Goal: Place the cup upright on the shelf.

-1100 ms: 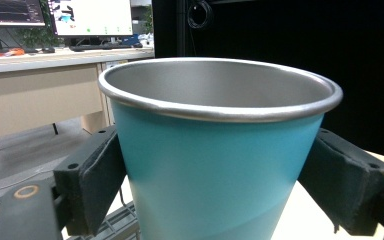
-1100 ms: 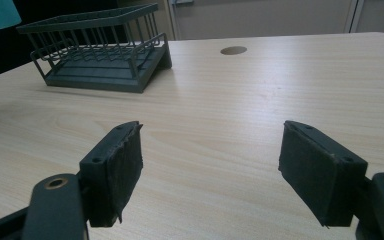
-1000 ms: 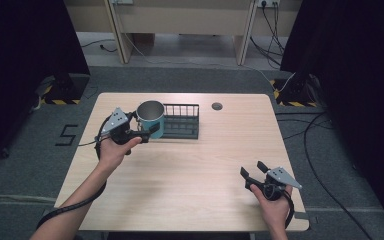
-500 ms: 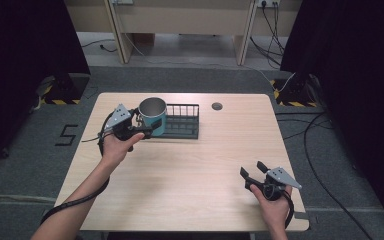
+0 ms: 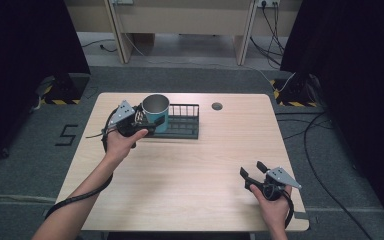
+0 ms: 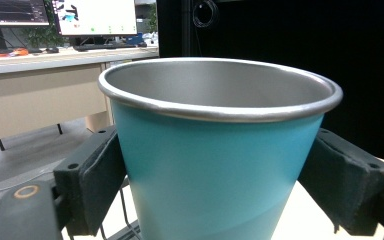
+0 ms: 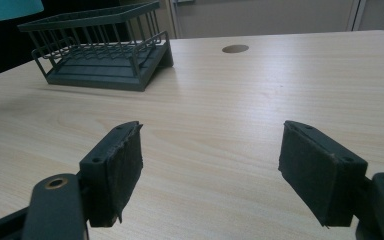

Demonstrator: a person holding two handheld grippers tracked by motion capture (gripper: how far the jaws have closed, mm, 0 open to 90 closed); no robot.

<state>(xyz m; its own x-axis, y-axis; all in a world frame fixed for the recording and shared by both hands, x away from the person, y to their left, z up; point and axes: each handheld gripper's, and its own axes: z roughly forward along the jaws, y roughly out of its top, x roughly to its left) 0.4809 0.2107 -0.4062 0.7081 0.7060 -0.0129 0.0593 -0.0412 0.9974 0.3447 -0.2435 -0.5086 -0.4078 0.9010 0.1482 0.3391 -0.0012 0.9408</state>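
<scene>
Left gripper view shows the left gripper (image 6: 220,200) clamping the teal cup (image 6: 215,165) above the wire rack (image 5: 180,121); setting down remains, right gripper (image 7: 210,170) spread wide.

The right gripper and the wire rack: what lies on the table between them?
Nothing: from the right gripper to the wire rack, the right gripper view shows bare table.

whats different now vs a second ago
The left gripper, shut on the teal cup, has carried it a little farther from the person, over the left end of the wire rack. The right gripper stayed open near the table's front right corner; the rack did not move.
</scene>
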